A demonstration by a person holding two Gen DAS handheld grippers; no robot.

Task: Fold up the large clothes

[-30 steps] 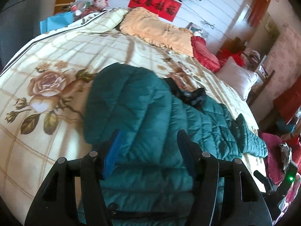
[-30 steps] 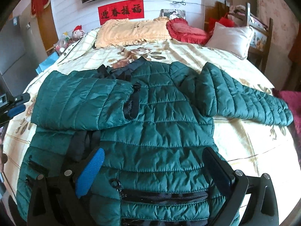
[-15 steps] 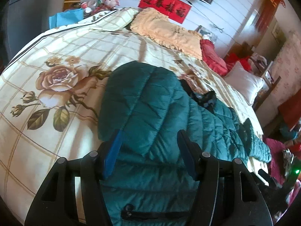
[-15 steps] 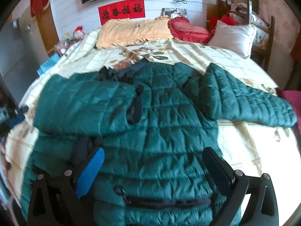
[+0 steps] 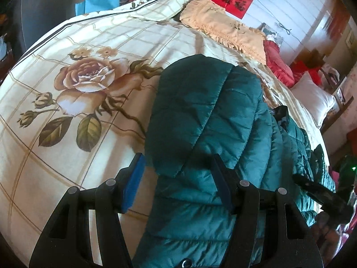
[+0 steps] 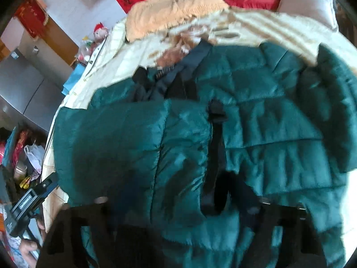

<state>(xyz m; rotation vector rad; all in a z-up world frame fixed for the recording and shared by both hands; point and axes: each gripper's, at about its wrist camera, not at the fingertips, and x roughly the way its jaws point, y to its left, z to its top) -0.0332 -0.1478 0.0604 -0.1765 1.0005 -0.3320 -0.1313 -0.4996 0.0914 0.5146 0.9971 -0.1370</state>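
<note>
One sleeve (image 5: pixel 200 111) is folded over the green jacket (image 6: pixel 256 138) spread on the bed (image 5: pixel 67 71); the far sleeve (image 6: pixel 334 89) lies unfolded. Left tool (image 5: pixel 176 183) hovers apart, empty; right tool (image 6: pixel 178 212) is blurred, state unclear.

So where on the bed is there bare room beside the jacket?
Bare floral bedspread lies left of the green jacket, up to the peach pillow. A strip also shows between the collar and that pillow. Crowded: head end, with red cushion and white pillow.
</note>
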